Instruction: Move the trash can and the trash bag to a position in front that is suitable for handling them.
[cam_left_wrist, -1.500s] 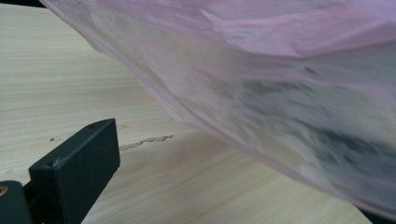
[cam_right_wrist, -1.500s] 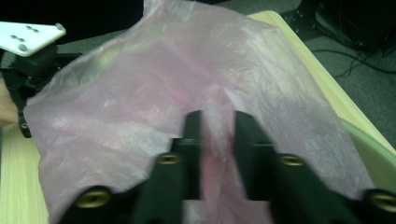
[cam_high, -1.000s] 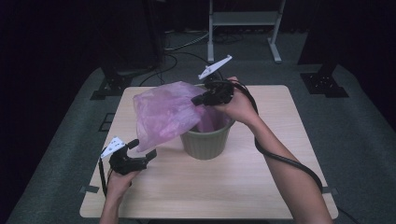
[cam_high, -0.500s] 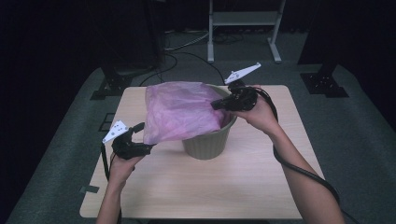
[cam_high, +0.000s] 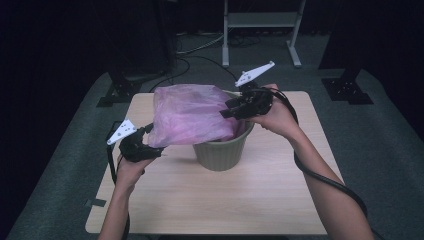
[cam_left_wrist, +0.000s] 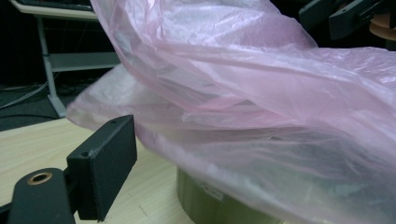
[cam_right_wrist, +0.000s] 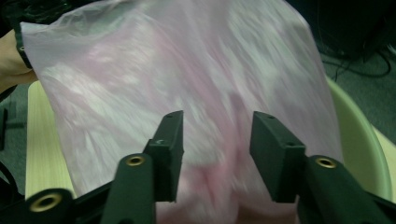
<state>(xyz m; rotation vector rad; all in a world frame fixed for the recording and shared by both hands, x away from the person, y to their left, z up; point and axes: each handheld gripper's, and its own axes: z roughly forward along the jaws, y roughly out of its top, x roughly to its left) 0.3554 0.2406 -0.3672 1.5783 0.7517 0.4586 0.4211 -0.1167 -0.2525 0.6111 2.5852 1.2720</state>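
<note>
With the pink bag (cam_high: 192, 120) draped over the green bin (cam_high: 220, 150), we pinch its edge in the left gripper (cam_high: 145, 146), right gripper (cam_high: 235, 107) open, and should stretch the mouth around the rim

Bag (cam_high: 192, 120): thin pink plastic film, translucent, crinkled, with a soft sheen on its folds. Bin (cam_high: 222, 152): smooth matt plastic, pale olive-green. Table (cam_high: 210, 200): light wood-grain top, smooth, low gloss. I read each hand-held gripper's fingers (cam_right_wrist: 275, 154) as matt black plastic, finely textured, with brass-coloured metal eyelets.
</note>
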